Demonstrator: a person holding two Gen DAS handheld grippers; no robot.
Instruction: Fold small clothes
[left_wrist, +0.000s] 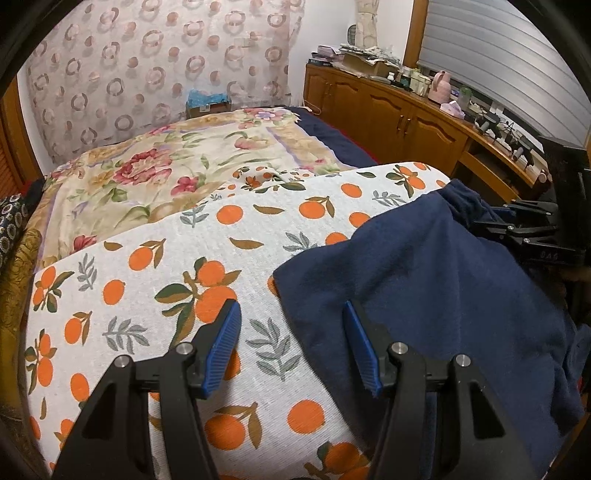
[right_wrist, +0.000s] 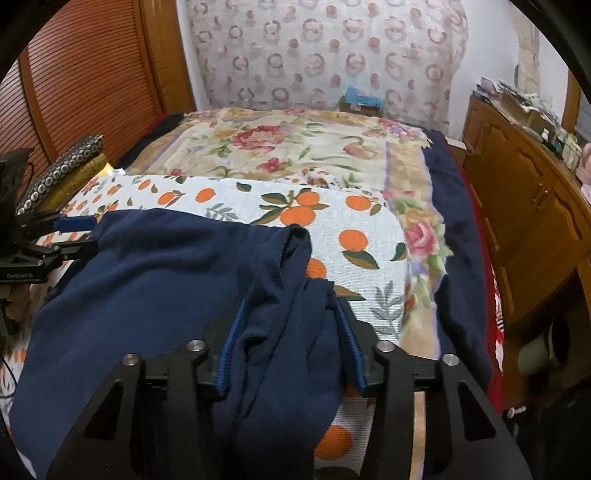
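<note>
The left gripper (left_wrist: 291, 347) is hovering spread beside the dark navy knit garment (left_wrist: 424, 280); the right gripper (right_wrist: 290, 347) is pinching its bunched edge over the orange-printed white cloth (left_wrist: 155, 266).

orange-print cloth (left_wrist: 184, 258) | floral bedspread (left_wrist: 166, 166) | wooden cabinet (left_wrist: 388, 110) | patterned curtain (right_wrist: 314, 55)

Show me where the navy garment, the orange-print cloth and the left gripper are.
navy garment (right_wrist: 147, 280), right wrist view, flat middle of the fabric.
orange-print cloth (left_wrist: 147, 280), left wrist view, bare patch left of the garment.
left gripper (left_wrist: 291, 314), left wrist view, midway between its open fingertips.
</note>
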